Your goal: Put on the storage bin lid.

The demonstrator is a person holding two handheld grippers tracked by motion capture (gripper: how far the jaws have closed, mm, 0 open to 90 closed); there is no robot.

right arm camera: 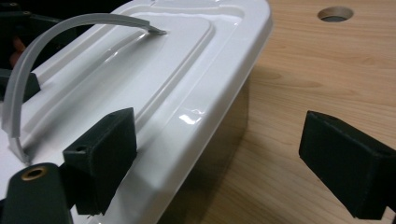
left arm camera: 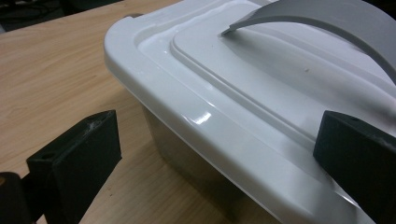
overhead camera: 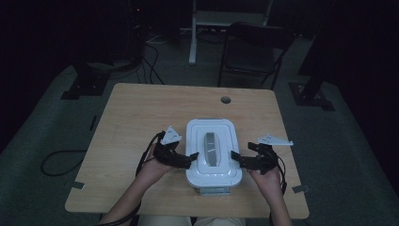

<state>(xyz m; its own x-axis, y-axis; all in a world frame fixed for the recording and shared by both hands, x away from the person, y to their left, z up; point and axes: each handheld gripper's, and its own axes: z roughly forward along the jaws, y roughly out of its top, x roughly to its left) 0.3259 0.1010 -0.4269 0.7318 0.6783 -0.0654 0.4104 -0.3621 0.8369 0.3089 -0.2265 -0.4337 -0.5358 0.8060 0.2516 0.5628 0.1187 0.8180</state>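
On the wooden table (overhead camera: 136,117), white lidded box (overhead camera: 214,134), left hand-held gripper (overhead camera: 192,157) and right hand-held gripper (overhead camera: 234,156) both released, straddling its side rims.

No legible text, label, brand, number or sign anywhere. White lid (overhead camera: 214,141) of the storage box: plain, unmarked. Grey handle (overhead camera: 211,149): blank. Wooden table (overhead camera: 136,117): bare wood grain, nothing printed on it.
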